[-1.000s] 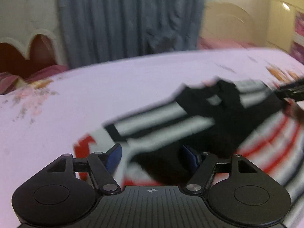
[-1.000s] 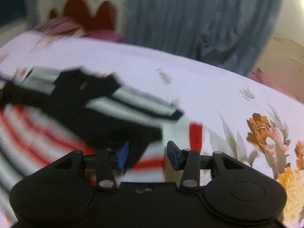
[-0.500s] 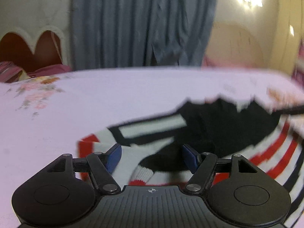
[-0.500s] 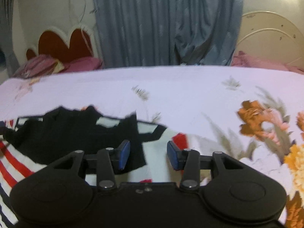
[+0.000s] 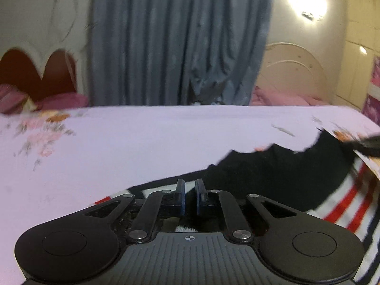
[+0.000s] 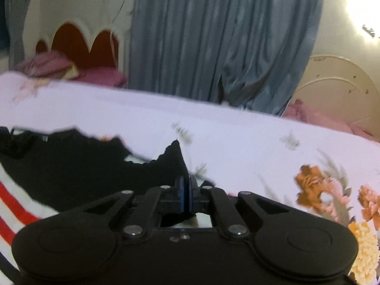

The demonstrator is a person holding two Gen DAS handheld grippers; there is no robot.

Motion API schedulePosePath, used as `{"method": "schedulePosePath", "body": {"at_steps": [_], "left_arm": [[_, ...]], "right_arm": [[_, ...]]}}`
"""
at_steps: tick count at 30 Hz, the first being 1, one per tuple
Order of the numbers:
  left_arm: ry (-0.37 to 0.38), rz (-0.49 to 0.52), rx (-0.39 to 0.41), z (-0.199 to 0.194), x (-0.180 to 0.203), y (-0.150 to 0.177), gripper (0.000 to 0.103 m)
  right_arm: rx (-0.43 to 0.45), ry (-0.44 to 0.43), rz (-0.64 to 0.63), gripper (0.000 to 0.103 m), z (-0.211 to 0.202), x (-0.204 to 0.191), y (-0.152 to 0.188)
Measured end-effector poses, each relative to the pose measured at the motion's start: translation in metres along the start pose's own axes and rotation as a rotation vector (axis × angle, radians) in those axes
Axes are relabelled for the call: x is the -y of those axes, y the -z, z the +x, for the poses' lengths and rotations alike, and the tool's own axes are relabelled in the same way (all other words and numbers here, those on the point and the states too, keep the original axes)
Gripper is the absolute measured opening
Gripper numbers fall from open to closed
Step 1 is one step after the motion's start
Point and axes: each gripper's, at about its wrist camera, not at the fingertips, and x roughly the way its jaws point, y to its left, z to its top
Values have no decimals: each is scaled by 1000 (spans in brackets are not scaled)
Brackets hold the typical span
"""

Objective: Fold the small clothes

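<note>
The left claw (image 5: 189,196) is pressed together on the near edge of the garment (image 5: 285,173), a black, white and red striped piece lying on the bed (image 5: 142,137) toward its near edge. Farther right, the right claw (image 6: 187,193) pinches a black corner of the garment (image 6: 95,163), raising it in a peak.

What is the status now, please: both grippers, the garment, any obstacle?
Left gripper shut on striped garment. Right gripper shut on its black edge. Garment lifted off floral bedsheet. Nothing in the way.
</note>
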Motion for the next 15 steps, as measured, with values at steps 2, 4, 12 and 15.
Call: {"method": "schedulePosePath", "body": {"at_steps": [2, 4, 12, 15], "left_arm": [[-37, -46, -30, 14, -9, 2, 0], [-70, -124, -60, 24, -22, 5, 0], [22, -202, -58, 10, -31, 11, 85], [30, -101, -30, 9, -10, 5, 95]], "right_arm": [[-35, 12, 21, 4, 9, 4, 5], [-83, 27, 42, 3, 20, 7, 14], [-118, 4, 93, 26, 19, 14, 14], [-132, -33, 76, 30, 21, 12, 12]]}}
